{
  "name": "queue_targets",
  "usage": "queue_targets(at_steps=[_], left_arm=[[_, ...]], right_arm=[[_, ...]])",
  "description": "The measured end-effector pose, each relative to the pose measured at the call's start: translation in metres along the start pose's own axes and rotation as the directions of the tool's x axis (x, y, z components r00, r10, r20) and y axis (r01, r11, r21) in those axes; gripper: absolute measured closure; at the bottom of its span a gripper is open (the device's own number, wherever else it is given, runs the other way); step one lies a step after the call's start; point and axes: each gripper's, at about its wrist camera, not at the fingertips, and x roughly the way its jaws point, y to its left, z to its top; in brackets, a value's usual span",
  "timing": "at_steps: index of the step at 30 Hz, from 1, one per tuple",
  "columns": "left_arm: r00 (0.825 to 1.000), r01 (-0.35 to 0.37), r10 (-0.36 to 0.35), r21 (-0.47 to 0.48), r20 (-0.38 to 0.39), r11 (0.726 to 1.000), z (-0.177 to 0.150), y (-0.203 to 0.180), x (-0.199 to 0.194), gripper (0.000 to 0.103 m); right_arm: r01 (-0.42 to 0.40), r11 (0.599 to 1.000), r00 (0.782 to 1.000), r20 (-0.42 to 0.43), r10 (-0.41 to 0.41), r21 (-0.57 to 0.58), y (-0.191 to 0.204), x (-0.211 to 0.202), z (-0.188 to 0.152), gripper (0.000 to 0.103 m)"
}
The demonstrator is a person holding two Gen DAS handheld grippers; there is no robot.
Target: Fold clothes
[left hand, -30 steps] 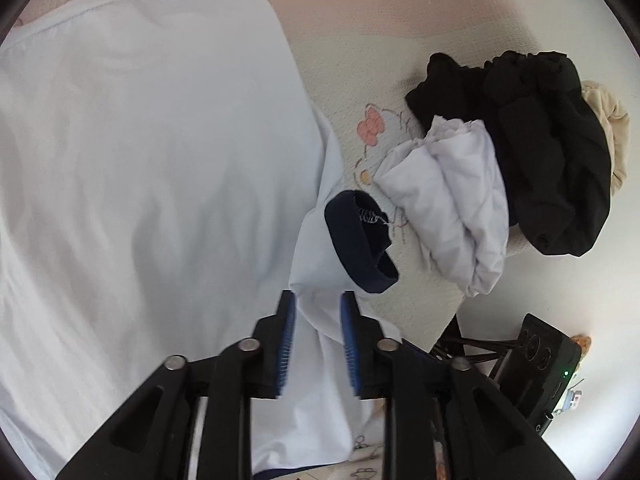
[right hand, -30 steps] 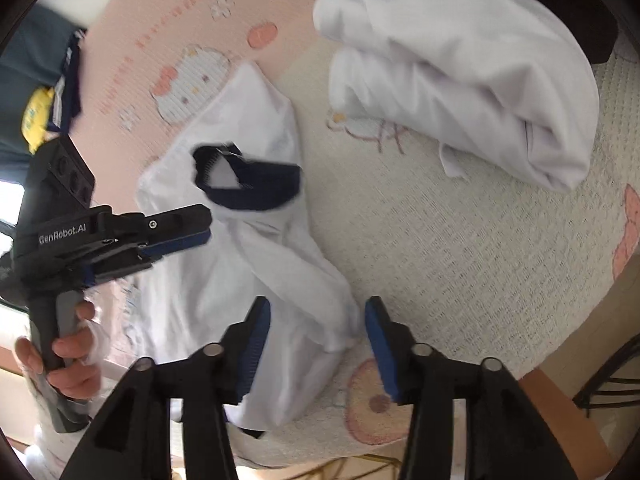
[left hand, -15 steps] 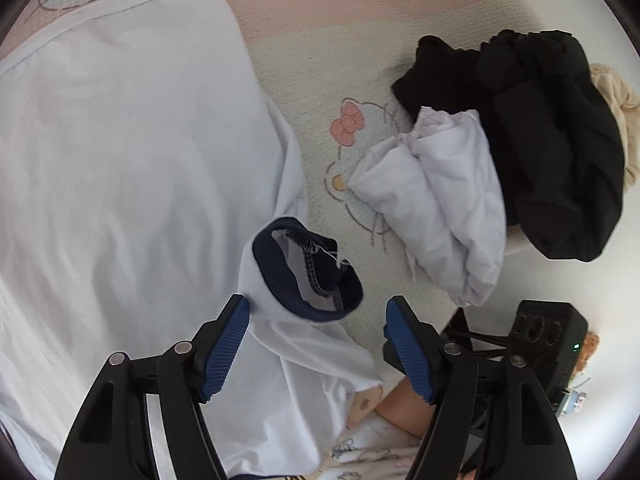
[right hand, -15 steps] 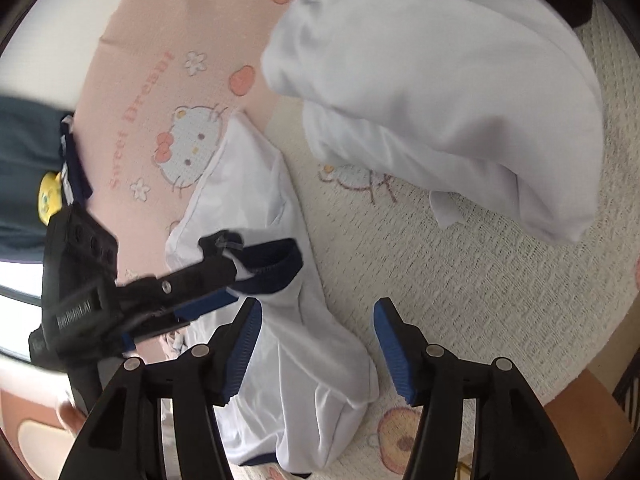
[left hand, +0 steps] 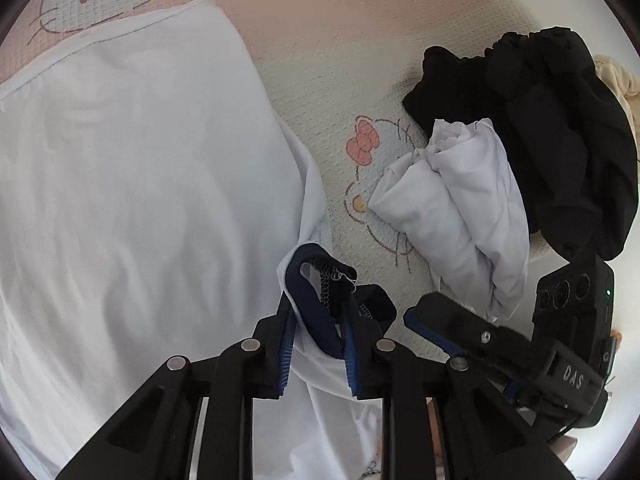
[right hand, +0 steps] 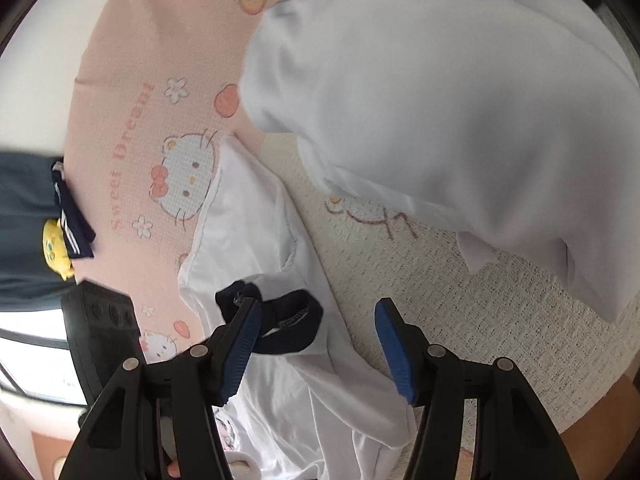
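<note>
White shirt [left hand: 132,184] – spread flat, navy cuff [left hand: 316,312] pinched

We count two white garments: one white shirt [left hand: 132,208] spread flat and one bundled white garment [left hand: 460,208] just right of it. Beyond that bundle lie one black heap [left hand: 560,132] and one beige piece [left hand: 616,80]. Two grippers show.

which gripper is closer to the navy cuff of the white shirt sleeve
Left. The left gripper has just closed on the navy cuff; the right gripper stands open, the cuff by one finger, pads not pressing.
</note>
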Motion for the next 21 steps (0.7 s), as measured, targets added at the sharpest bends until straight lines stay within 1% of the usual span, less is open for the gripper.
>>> queue_targets(at_steps=[4, 8, 11, 13, 14, 15, 17, 20, 21], left_arm=[[1.000, -0.001, 0.001, -0.004, -0.008, 1.000, 0.000, 0.008, -0.002, 0.085], [1.000, -0.004, 0.004, -0.009, -0.013, 1.000, 0.001, 0.018, -0.003, 0.085], [1.000, -0.005, 0.004, -0.026, -0.021, 1.000, 0.001, 0.027, -0.004, 0.085], [1.000, -0.001, 0.000, -0.035, -0.020, 0.999, 0.000, 0.033, -0.006, 0.085], [1.000, 0.001, -0.002, -0.039, -0.019, 0.999, 0.000, 0.036, -0.007, 0.085], [1.000, -0.001, 0.000, -0.042, -0.017, 0.999, -0.001, 0.039, -0.008, 0.085], [1.000, 0.000, 0.000, -0.049, -0.014, 0.999, -0.002, 0.044, -0.010, 0.085], [1.000, 0.018, -0.018, -0.063, -0.013, 0.998, -0.005, 0.052, -0.015, 0.085], [1.000, 0.023, -0.024, -0.068, -0.017, 0.997, -0.006, 0.055, -0.017, 0.085]], right_arm=[[-0.014, 0.999, 1.000, -0.017, 0.015, 0.038, 0.000, 0.011, 0.003, 0.044], [-0.035, 0.999, 0.998, -0.044, 0.035, 0.013, 0.010, 0.027, 0.001, 0.044], [-0.035, 0.999, 0.997, -0.068, 0.034, -0.016, 0.018, 0.038, -0.002, 0.045], [-0.063, 0.997, 0.995, -0.080, 0.059, -0.047, 0.026, 0.042, -0.004, 0.067], [-0.073, 0.995, 0.994, -0.087, 0.066, -0.071, 0.031, 0.044, -0.005, 0.084], [-0.082, 0.992, 0.993, -0.094, 0.073, -0.095, 0.037, 0.047, -0.006, 0.092], [-0.112, 0.987, 0.985, -0.144, 0.095, -0.113, 0.042, 0.053, -0.008, 0.092], [-0.172, 0.983, 0.971, -0.179, 0.158, -0.068, 0.041, 0.059, -0.011, 0.092], [-0.176, 0.982, 0.969, -0.189, 0.161, -0.064, 0.042, 0.061, -0.012, 0.092]])
